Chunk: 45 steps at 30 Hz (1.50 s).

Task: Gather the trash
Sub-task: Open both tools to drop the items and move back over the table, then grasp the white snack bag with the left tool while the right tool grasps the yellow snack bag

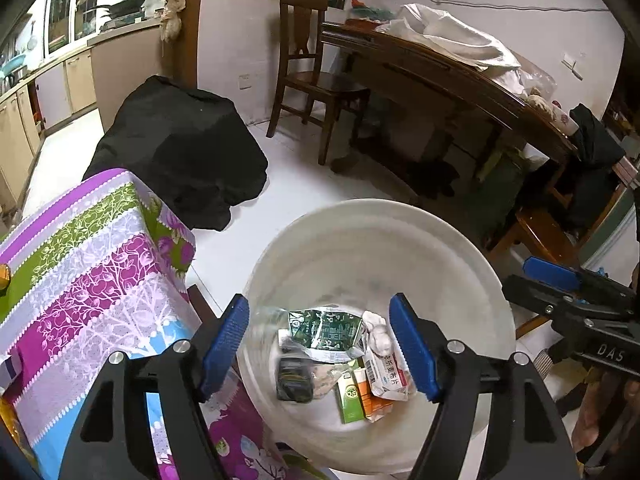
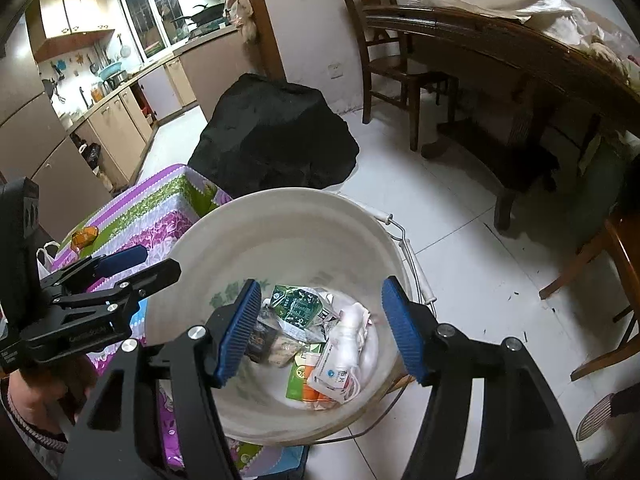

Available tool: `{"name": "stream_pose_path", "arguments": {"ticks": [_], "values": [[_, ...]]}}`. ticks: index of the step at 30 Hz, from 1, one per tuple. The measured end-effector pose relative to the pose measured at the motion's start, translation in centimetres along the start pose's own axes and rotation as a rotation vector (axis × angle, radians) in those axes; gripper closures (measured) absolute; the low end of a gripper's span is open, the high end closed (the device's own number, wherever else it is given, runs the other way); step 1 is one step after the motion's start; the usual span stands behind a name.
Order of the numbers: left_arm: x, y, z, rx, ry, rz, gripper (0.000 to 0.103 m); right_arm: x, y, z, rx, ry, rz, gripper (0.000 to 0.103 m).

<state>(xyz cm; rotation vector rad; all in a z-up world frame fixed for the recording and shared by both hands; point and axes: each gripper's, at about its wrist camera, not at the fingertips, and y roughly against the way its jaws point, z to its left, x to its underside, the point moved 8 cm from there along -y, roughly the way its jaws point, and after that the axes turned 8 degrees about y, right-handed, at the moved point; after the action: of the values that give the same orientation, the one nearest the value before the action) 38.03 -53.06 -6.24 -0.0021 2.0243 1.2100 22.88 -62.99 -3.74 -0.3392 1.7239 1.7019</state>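
1. The trash [image 1: 340, 360] is piled at the bottom of the white bucket [image 1: 360, 232], lower middle of both views: a green foil pack [image 2: 296, 304], a green-and-orange carton [image 2: 304, 380], a white medicine box [image 2: 336, 376], crumpled tissue [image 2: 352, 320] and a dark wrapper [image 1: 294, 380] that looks blurred, maybe still settling.

2. The left gripper [image 1: 320, 344] is held right over the bucket mouth with jaws wide apart and nothing between the blue pads [image 1: 226, 340]. Same story for the right gripper [image 2: 320, 328]: jaws spread, nothing gripped, bucket contents seen straight through the gap.

3. So the drop looks done, probably. To finish it well, the jaws should be kept open and lifted straight up, so the rim isn't clipped and the bucket isn't tipped; its wire handle [image 2: 412, 264] hangs at the right edge and could be snagged.

4. Left of the bucket, the table with the purple floral cloth [image 1: 92, 272] is seen. An orange item [image 2: 84, 236] sits on it at mid-left of the right view, and could be the next pickup, though what it is can't be told.

5. A black bag [image 1: 180, 148] sits behind, upper middle.
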Motion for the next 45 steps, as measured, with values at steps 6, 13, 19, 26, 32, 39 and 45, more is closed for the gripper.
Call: {"name": "stream_pose_path", "arguments": {"ticks": [6,13,19,26,32,39,45], "values": [[0.1,0.1,-0.1,0.001,-0.006,0.001,0.030,0.2,-0.1,0.3,-0.005,0.003,0.002,0.043],[1.7,3.4,1.7,0.004,-0.019,-0.050,0.021,-0.3,4.1,2.6,0.024,0.068,-0.168,0.026],[4.8,9.1,8.6,-0.021,0.014,-0.131,0.016,2.8,8.2,9.1,-0.041,0.145,-0.343,0.018],[9.6,18.2,23.0,-0.191,0.018,-0.240,0.011,7.6,7.0,16.1,-0.208,0.178,-0.307,0.016],[12.3,24.3,37.0,-0.485,-0.072,-0.289,0.007,10.3,5.5,20.8,-0.294,0.195,-0.245,0.015],[13.0,23.5,44.1,-0.517,-0.234,-0.154,0.007,12.0,4.1,24.7,-0.330,0.214,-0.184,0.014],[12.1,20.1,45.9,-0.456,-0.332,-0.043,0.007,12.3,3.9,25.9,-0.320,0.231,-0.162,0.014]]}}
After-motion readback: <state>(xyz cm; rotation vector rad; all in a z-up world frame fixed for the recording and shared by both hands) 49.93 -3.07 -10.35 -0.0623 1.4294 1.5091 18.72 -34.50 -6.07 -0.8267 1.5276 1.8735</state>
